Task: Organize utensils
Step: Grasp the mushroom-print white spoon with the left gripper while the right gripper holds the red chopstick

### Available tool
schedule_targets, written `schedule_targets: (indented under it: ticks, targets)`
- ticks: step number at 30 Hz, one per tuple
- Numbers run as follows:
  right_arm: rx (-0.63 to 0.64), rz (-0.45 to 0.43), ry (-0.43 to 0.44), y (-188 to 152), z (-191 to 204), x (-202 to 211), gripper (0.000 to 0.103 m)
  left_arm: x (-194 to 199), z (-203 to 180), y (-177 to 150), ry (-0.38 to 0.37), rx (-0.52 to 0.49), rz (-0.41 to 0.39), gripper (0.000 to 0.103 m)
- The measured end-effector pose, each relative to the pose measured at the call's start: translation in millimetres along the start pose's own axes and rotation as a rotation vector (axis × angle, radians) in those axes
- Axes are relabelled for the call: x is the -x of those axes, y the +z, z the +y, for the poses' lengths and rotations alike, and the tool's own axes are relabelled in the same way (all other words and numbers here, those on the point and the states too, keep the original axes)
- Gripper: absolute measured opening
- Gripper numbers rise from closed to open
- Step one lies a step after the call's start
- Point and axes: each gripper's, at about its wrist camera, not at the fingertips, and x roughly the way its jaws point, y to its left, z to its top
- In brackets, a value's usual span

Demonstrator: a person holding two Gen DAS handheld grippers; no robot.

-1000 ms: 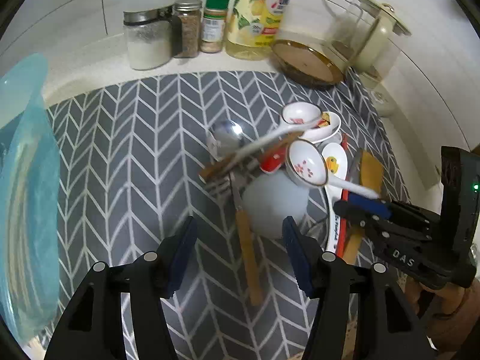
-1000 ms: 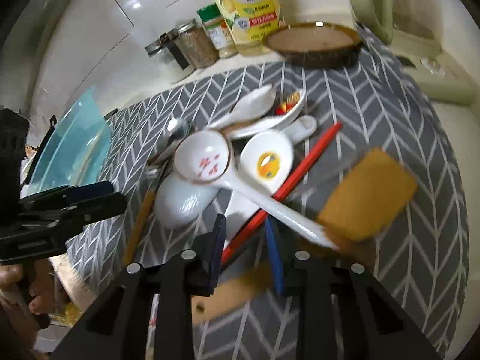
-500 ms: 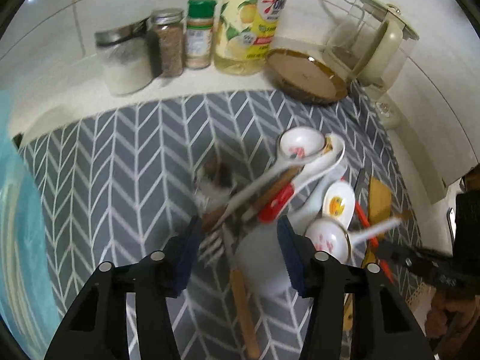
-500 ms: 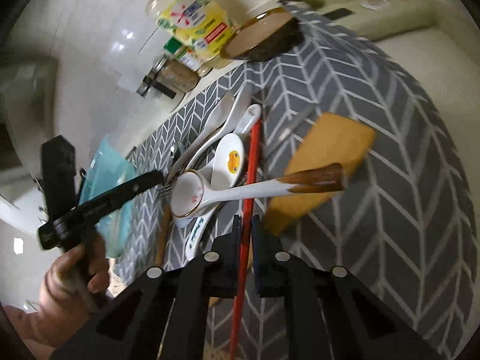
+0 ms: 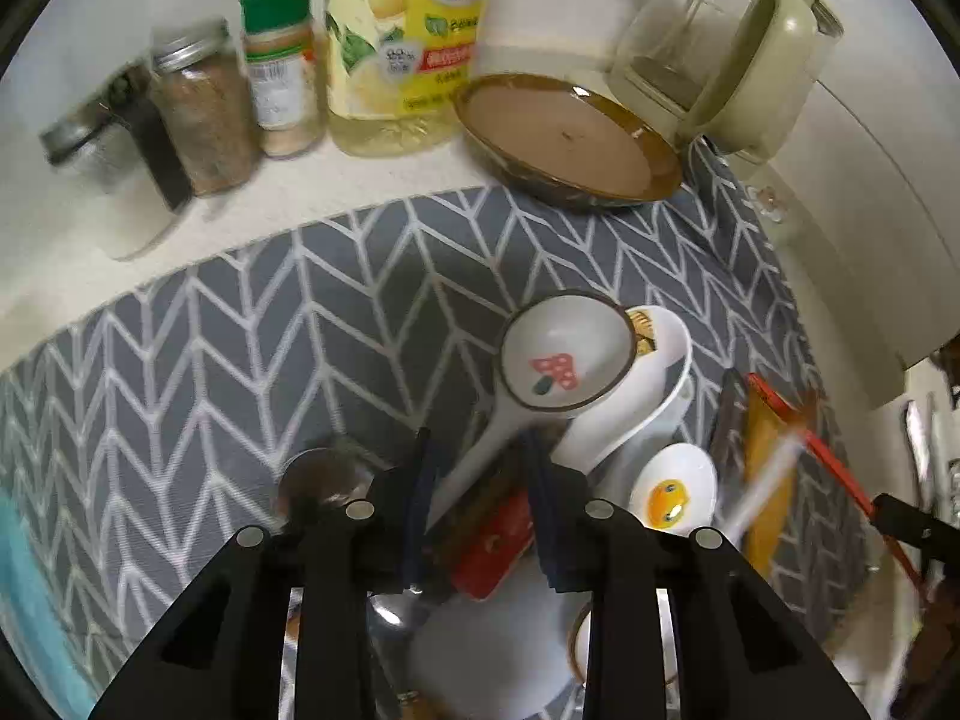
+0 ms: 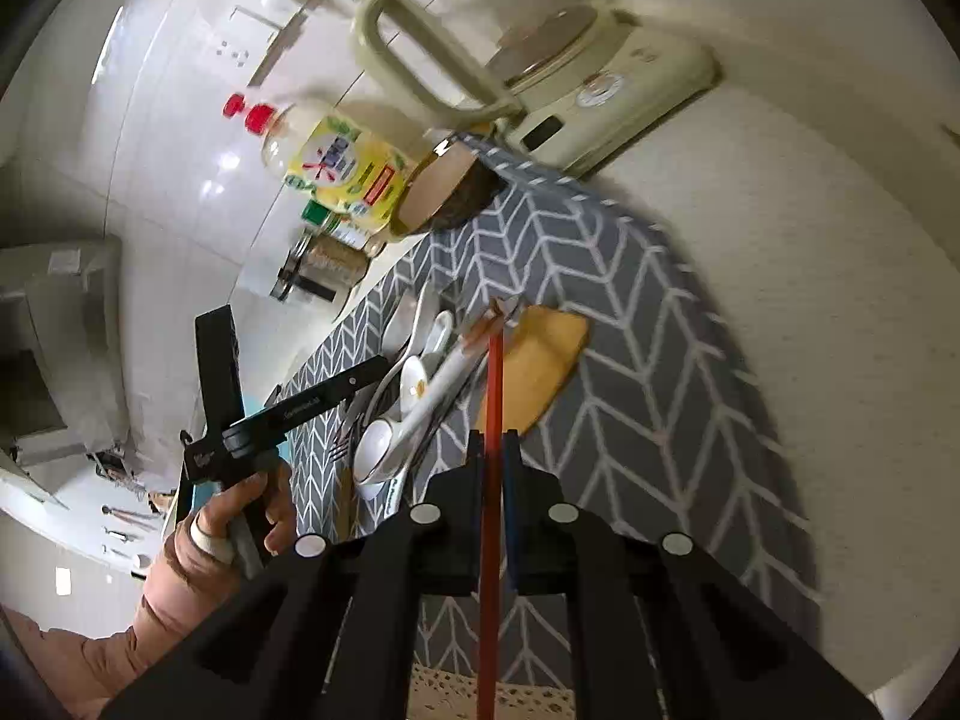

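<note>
- The right tongs [image 6: 493, 456] had just pinched fully together on the red chopsticks [image 6: 494, 384], which ran up between the pads and out past the tips; a second earlier those jaws stood apart over the pile.
- That hand had also rolled over, so its view of the bench was tipped and the chopsticks looked clear of the heap, which I judged to mean one utensil was already being sorted out.
- The left tongs [image 5: 480, 504] had just been closing too, now narrowed to a small gap around the long white handle of the mushroom spoon [image 5: 564, 354] and a red-tipped piece [image 5: 495, 546] beneath it.
- I could not tell whether the pads were pressing on the handle yet or only flanking it.
- A second before, the left tongs stood wide and farther back; they had since come forward and down into the pile.
- Just beside them lay a metal spoon [image 5: 318, 474], a white spoon with a yellow duck [image 5: 672, 492] and a wooden spatula [image 5: 765, 480], all overlapping, so most of the sorting was still to do.
- Everything lay on a grey herringbone mat [image 5: 252, 348] spread on the pale bench [image 5: 288, 198].
- Farther back stood a brown dish [image 5: 564, 138], spice jars [image 5: 204, 114], a yellow detergent bottle [image 5: 408, 30] and a cream kettle [image 5: 762, 48] against the white tiled wall.
</note>
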Motion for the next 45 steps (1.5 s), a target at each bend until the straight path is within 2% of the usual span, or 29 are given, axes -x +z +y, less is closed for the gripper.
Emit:
schedule_targets:
  ticks: [5, 7, 9, 12, 16, 17, 18, 19, 21, 24, 28, 29, 32, 34, 36, 40, 45]
  targets:
    - [0.012, -0.033, 0.014, -0.7, 5.3, 14.1, 0.006, -0.3, -21.4, -11.1, 0.078, -0.123, 0.030, 0.028]
    - [0.029, -0.039, 0.019, -0.4, 9.1, 10.5, 0.006, -0.3, -27.9, -21.6, 0.087, -0.165, 0.054, 0.028]
    - [0.045, -0.024, -0.009, -2.0, 10.8, -0.7, 0.006, 2.0, -24.5, -28.0, 0.061, -0.129, 0.075, 0.027]
    - [0.140, 0.004, -0.138, -5.6, 16.5, -26.8, 0.006, 4.0, -22.3, -32.7, 0.059, -0.105, 0.091, 0.026]
    - [0.230, 0.037, -0.243, -11.6, 18.9, -50.6, 0.006, 6.4, -19.3, -36.8, 0.047, -0.057, 0.093, 0.023]
    - [0.252, 0.029, -0.250, -12.3, 20.9, -52.3, 0.007, 7.4, -15.4, -36.7, 0.020, -0.024, 0.094, 0.018]
    - [0.270, 0.028, -0.267, -11.7, 23.4, -54.3, 0.007, 10.7, -7.3, -37.4, -0.033, 0.033, 0.099, 0.018]
    - [0.282, 0.028, -0.286, -11.2, 25.5, -55.5, 0.007, 13.2, -3.6, -36.6, -0.055, 0.070, 0.106, 0.015]
    - [0.301, 0.036, -0.304, -10.4, 27.2, -58.8, 0.007, 17.9, 1.7, -39.1, -0.054, 0.105, 0.106, 0.008]
    - [0.336, 0.030, -0.328, -7.5, 32.6, -64.1, 0.007, 26.6, 2.9, -47.4, -0.047, 0.122, 0.100, 0.008]
    - [0.413, 0.015, -0.353, -7.9, 37.2, -68.3, 0.007, 36.5, 3.9, -60.5, -0.115, 0.176, 0.093, 0.008]
    - [0.386, 0.021, -0.351, -6.6, 36.4, -66.8, 0.007, 38.7, 7.7, -62.5, -0.127, 0.202, 0.082, 0.008]
    - [0.152, 0.018, -0.129, 1.0, 22.6, -51.8, 0.007, 48.3, 13.7, -63.8, -0.124, 0.237, 0.055, 0.008]
    - [0.057, 0.003, -0.021, 3.7, 18.9, -41.3, 0.006, 60.8, 14.1, -63.4, -0.123, 0.234, 0.028, 0.008]
    - [0.002, -0.005, 0.049, 5.0, 19.3, -35.6, 0.006, 73.3, 14.9, -65.5, -0.110, 0.218, -0.001, 0.008]
    - [0.011, -0.013, 0.066, 4.2, 29.5, -34.4, 0.006, 75.6, 25.2, -70.3, -0.101, 0.242, 0.007, 0.008]
    - [0.068, 0.008, 0.027, -4.3, 43.9, -47.6, 0.007, 61.2, 17.7, -79.5, -0.063, 0.174, 0.043, 0.009]
